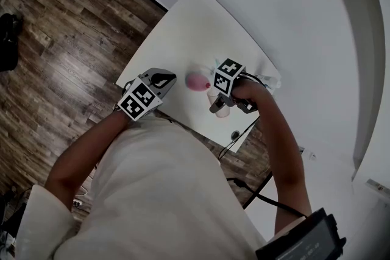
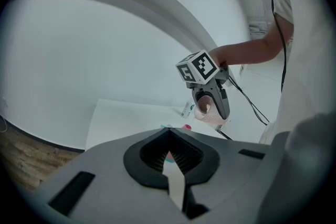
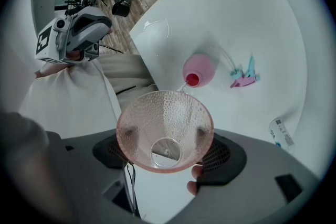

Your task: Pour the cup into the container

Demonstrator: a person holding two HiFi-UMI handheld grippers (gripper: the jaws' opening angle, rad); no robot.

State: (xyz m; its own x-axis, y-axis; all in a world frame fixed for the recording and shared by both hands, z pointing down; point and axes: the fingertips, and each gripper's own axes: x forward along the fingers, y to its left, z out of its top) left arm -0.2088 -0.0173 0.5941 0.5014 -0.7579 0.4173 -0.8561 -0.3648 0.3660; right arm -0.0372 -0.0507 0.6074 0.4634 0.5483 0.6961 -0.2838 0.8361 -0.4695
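Observation:
My right gripper [image 3: 165, 136] is shut on a clear pink dimpled cup [image 3: 165, 131]. The cup is tipped with its mouth toward the camera, and its inside looks empty. Just beyond its rim, a pink rounded container [image 3: 199, 68] with a red opening stands on the white table [image 3: 252, 23]. In the head view the right gripper [image 1: 218, 100] holds the cup [image 1: 222, 109] beside the container [image 1: 197, 81]. My left gripper [image 1: 164, 78] hangs left of the container with its jaws together and nothing between them; it shows again [image 2: 169, 134] in its own view, facing the right gripper [image 2: 210, 105].
A teal and pink clip [image 3: 244, 77] lies on the table right of the container. A small labelled bottle [image 3: 281, 132] lies near the table's edge. A black cable [image 1: 256, 195] hangs below the right arm. Wooden floor [image 1: 55, 45] lies to the left of the table.

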